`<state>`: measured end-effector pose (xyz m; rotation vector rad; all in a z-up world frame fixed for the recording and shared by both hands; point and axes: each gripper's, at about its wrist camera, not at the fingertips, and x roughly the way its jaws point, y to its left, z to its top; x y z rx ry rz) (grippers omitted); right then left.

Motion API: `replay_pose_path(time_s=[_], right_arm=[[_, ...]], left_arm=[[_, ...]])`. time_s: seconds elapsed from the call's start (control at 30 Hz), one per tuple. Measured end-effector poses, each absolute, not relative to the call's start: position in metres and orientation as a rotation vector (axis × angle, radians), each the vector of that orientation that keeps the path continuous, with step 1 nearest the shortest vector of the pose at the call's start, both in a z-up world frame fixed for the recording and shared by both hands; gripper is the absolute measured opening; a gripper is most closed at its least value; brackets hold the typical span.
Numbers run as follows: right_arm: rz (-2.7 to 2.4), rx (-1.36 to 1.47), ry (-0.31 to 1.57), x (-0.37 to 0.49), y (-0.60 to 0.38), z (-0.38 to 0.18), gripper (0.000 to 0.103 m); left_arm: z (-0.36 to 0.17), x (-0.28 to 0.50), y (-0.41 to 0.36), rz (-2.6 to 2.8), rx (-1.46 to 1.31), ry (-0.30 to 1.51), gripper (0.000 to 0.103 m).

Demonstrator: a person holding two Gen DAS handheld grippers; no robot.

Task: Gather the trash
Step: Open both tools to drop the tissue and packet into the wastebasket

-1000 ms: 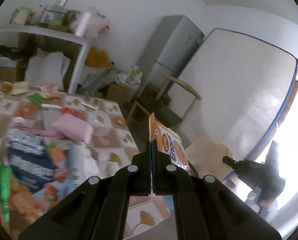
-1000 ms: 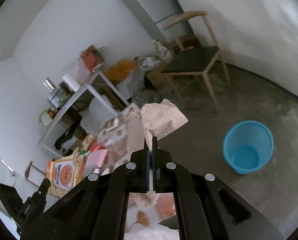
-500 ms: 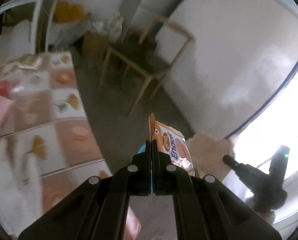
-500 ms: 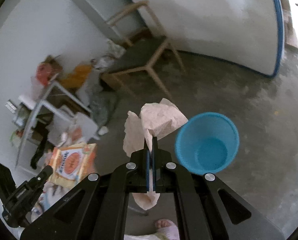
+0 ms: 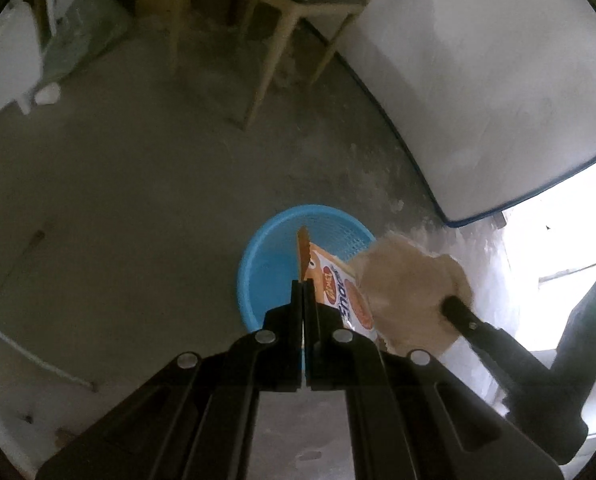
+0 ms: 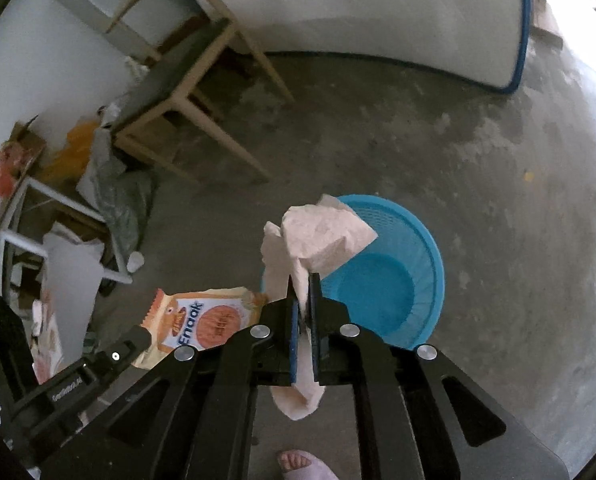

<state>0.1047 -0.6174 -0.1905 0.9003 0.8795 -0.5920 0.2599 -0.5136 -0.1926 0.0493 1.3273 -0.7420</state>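
My left gripper (image 5: 302,286) is shut on an orange snack wrapper (image 5: 338,292) and holds it above a blue basket (image 5: 265,264) on the floor. My right gripper (image 6: 302,280) is shut on a crumpled pink paper (image 6: 318,232) and holds it over the left rim of the same blue basket (image 6: 398,280). The paper also shows in the left wrist view (image 5: 406,288), just right of the wrapper. In the right wrist view the wrapper (image 6: 205,320) and the left gripper (image 6: 139,338) sit lower left of the basket.
A wooden chair (image 6: 185,76) stands on the grey concrete floor (image 6: 478,168) beyond the basket. A white mattress with a blue edge (image 6: 378,8) leans on the wall. Bags and a white metal rack (image 6: 57,208) are at the left. A person's foot (image 6: 302,466) is below.
Both grippers swung away from the cluttered table and down toward the blue basket, carrying the wrapper and the paper. The basket now lies directly under both.
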Motion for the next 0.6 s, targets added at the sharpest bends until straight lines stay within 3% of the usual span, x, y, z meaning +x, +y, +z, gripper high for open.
replay_pose_path(time_s=[0.03,0.07,0.1,0.27,0.6], right_arm=[[-0.597,0.908,0.886,0.108,-0.623,-0.198,0.026],[-0.612,0.910,0.895,0.109,-0.628,-0.207,0.045],[-0.628,0.908,0.906,0.110,-0.630,-0.213,0.050],[-0.677,0.950,0.923,0.097,-0.638,-0.233,0.050],[-0.635,0.901,0.836,0.075,-0.626,-0.200,0.050]], left_arm=[[-0.198,0.260,-0.521,-0.762,0.061,1.330,0.009],[-0.203,0.261,-0.527,-0.777,0.072,1.335,0.023],[-0.205,0.262,-0.529,-0.777,0.080,1.342,0.035],[-0.204,0.262,-0.527,-0.791,0.037,1.336,0.037],[-0.162,0.248,-0.501,-0.856,-0.038,1.236,0.038]])
